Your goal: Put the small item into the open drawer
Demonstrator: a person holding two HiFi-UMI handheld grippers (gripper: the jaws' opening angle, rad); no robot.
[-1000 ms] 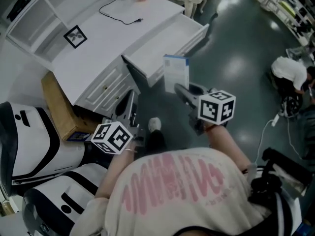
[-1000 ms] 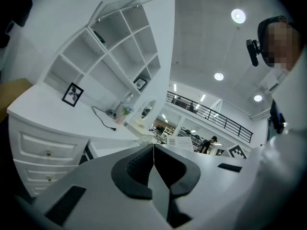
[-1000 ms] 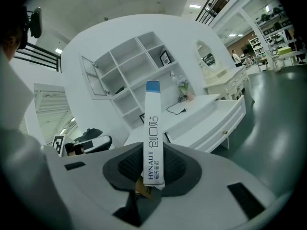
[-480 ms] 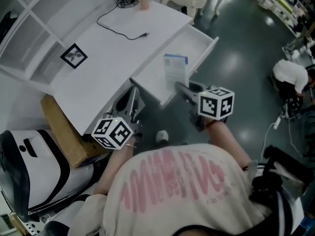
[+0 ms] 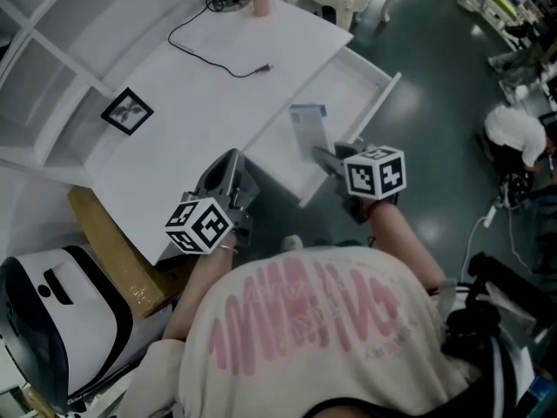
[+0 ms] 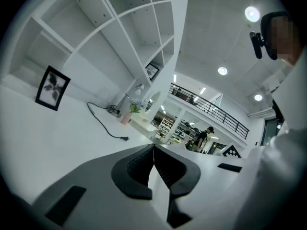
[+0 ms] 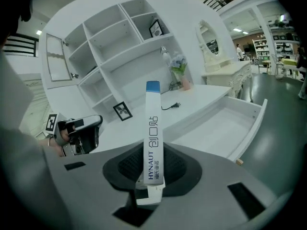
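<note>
The small flat box [image 7: 152, 128], white with a blue end, stands on edge between the pads of your right tool [image 7: 152, 163], which is clamped on its lower end. It is in the air, not in the drawer. From the head view the box [image 5: 309, 132] hangs by the near end of the open drawer [image 5: 384, 102], which juts from the front edge of the white bench [image 5: 200, 103]. In the right gripper view the drawer [image 7: 225, 123] lies ahead and to the right, and it looks bare inside.

Your left tool [image 6: 153, 163] has its jaws together with nothing in them, and it floats over the bench's near edge [image 5: 228, 178].

So the pick-up looks done. Left to do: carry the box over the drawer, lower it in, and let go.

Farther back on the bench lie a black cable [image 5: 209, 49] and a framed picture [image 5: 127, 111].
</note>
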